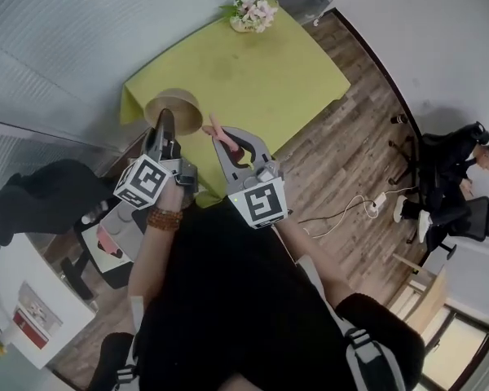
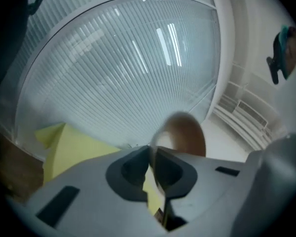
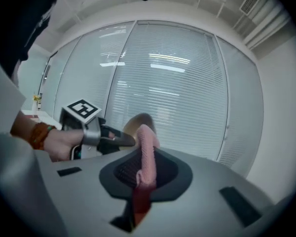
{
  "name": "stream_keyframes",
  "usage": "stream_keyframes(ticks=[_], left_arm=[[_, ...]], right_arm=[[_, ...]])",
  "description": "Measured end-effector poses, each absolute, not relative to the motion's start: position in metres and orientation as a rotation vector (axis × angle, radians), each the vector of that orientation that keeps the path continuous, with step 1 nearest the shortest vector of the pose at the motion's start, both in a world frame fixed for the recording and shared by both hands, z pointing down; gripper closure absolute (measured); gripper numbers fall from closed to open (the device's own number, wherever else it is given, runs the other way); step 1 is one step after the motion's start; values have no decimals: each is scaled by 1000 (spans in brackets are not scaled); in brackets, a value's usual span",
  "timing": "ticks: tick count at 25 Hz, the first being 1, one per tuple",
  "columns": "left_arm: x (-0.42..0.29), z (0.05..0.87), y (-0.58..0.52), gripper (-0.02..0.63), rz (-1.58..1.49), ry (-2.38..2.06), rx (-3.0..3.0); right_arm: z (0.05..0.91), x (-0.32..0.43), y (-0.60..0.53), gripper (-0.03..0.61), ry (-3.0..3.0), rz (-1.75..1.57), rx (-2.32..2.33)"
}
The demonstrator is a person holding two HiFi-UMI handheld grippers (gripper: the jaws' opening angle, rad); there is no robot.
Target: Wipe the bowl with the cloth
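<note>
In the head view my left gripper (image 1: 165, 122) is shut on the rim of a tan bowl (image 1: 178, 104), which it holds up over the near corner of the yellow-green table (image 1: 261, 72). The left gripper view shows the brown bowl (image 2: 186, 132) on edge, its rim pinched in my left gripper (image 2: 153, 154). My right gripper (image 1: 225, 139) is shut on a pink cloth (image 1: 218, 129), just right of the bowl. In the right gripper view the cloth (image 3: 147, 147) stands up between the jaws of my right gripper (image 3: 145, 157), with the bowl (image 3: 137, 122) and the left gripper's marker cube (image 3: 81, 109) beyond.
A pot of flowers (image 1: 253, 12) stands at the table's far edge. A black office chair (image 1: 41, 198) and a white desk (image 1: 24, 300) are at the left. A seated person (image 1: 456, 169) is at the far right, and a cable (image 1: 350, 210) lies on the wooden floor.
</note>
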State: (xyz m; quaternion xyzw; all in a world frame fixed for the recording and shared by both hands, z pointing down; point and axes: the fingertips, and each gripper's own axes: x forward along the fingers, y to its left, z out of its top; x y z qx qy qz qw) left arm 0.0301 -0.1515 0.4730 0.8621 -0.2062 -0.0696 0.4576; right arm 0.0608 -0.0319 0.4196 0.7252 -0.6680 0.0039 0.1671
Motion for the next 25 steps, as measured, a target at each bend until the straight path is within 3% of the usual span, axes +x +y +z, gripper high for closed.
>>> stream_keyframes(ticks=[16,25], left_arm=[[116,681,-73,597,833,-220,2271],[109,793,-50,595,964,-381,1886]], right_arm=[[444,179,84,563,-1479,167,2401],[462,189,104,561,-1458,271,2448]])
